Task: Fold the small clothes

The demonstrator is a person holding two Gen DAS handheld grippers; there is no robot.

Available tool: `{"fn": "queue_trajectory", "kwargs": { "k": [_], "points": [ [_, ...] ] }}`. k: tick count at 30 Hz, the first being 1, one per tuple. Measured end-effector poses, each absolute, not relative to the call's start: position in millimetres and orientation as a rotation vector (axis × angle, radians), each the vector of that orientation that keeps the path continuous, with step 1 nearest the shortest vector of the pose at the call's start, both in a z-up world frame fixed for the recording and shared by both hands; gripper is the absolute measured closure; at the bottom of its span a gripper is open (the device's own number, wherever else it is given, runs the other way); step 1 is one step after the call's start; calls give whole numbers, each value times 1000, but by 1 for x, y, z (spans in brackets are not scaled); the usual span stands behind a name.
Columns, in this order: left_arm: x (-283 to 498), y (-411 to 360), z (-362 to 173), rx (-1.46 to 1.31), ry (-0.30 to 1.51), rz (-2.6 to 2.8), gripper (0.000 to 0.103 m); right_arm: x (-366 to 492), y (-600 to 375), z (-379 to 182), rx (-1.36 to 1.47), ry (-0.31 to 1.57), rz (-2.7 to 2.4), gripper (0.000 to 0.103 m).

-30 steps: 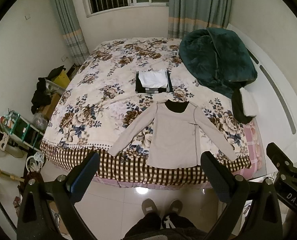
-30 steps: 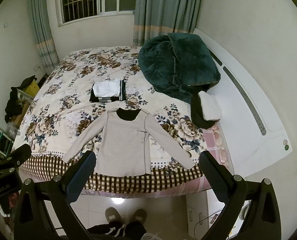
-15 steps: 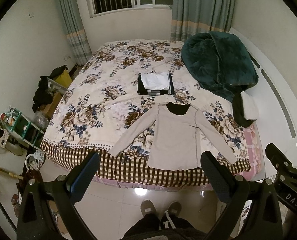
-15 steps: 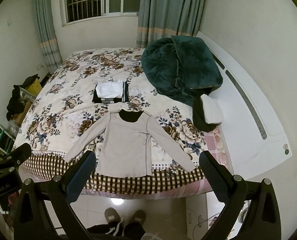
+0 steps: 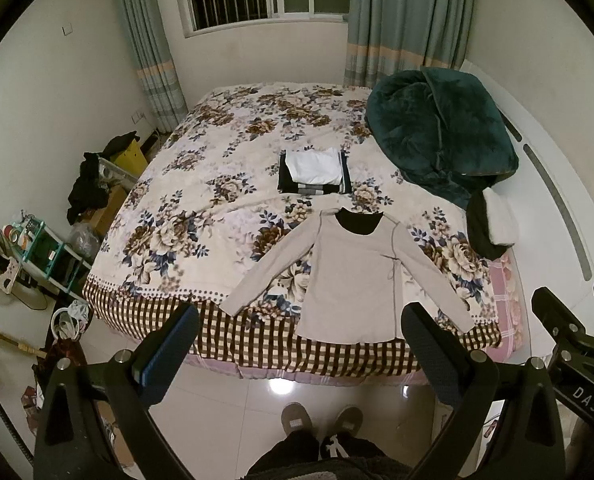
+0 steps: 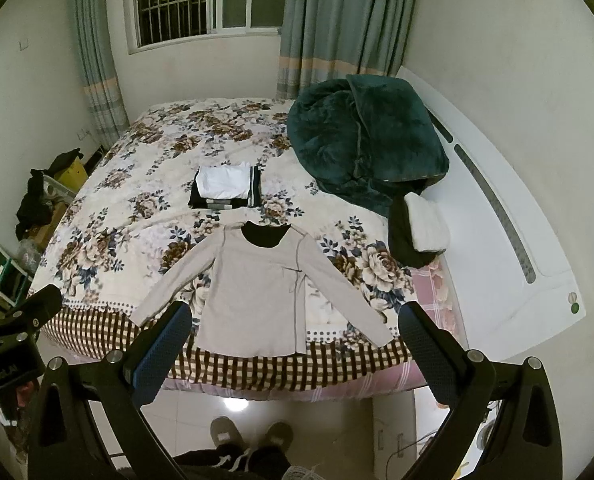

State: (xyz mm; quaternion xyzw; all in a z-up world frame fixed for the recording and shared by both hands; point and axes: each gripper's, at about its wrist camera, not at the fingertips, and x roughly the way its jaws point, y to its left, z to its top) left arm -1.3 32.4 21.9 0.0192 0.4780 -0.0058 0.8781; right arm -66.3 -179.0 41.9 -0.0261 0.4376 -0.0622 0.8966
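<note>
Left tool [image 5: 299, 340], right tool [image 6: 295, 338]: both spread wide, empty, above floor; beige top [image 5: 349, 280] flat on bed [image 5: 201, 216].

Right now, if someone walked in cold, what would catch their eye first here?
Probably the beige long-sleeved top spread flat with sleeves out at the near edge of the floral bedspread. Next, the bulky dark green blanket heaped at the bed's right side, and the small folded stack just beyond the top's collar.

Open bedspread [image 5: 217, 168] left of shirt [image 5: 353, 276], folded stack [image 5: 313, 172] just behind, green blanket [image 5: 437, 136] probably crowding right
</note>
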Motion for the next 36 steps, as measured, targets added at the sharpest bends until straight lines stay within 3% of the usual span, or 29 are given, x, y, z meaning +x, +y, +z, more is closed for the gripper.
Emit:
{"fn": "queue_trajectory", "kwargs": {
  "k": [36],
  "points": [
    [10, 40, 33, 38, 979, -7, 0, -63, -157, 53, -58, 896, -128, 0]
  ]
}}
